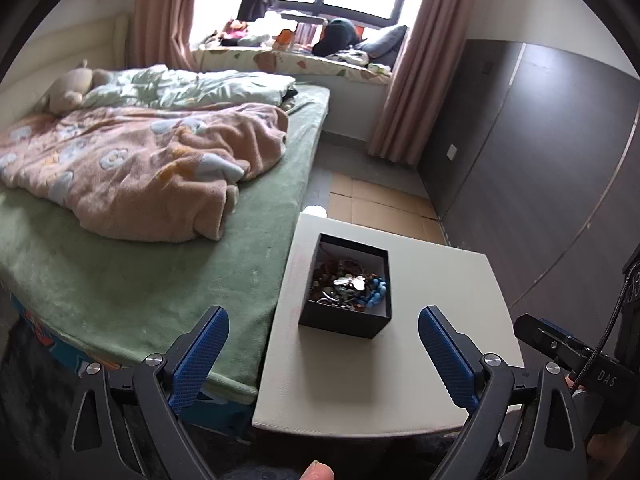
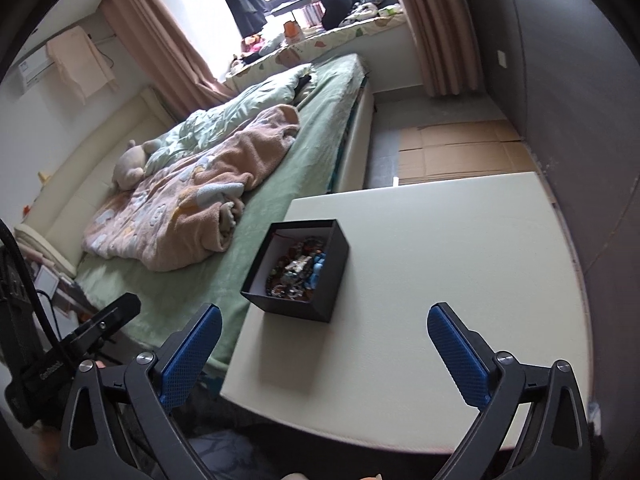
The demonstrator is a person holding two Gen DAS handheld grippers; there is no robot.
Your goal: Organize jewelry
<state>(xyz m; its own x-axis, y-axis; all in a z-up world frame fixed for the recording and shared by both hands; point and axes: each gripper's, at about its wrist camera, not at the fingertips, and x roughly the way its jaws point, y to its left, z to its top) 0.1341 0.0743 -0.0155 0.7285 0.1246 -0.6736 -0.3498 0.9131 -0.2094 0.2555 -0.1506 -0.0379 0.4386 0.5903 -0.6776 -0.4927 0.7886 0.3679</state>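
Observation:
A black open box (image 1: 344, 322) stands on a white table (image 1: 420, 360). It holds a heap of jewelry (image 1: 348, 286): beads, silver pieces and a blue bead string. The box (image 2: 320, 300) and the jewelry (image 2: 298, 274) also show in the right wrist view on the table (image 2: 440, 260). My left gripper (image 1: 323, 314) is open and empty, above the table's near edge, just short of the box. My right gripper (image 2: 325, 314) is open and empty, near the box's front right corner. The right gripper's body (image 1: 560, 348) shows at the right of the left wrist view.
A bed (image 1: 160, 280) with a green sheet, a pink blanket (image 1: 140, 168) and a plush toy touches the table's left side. A grey wardrobe wall (image 1: 560, 140) stands to the right. Cardboard sheets (image 2: 460, 148) lie on the floor beyond the table.

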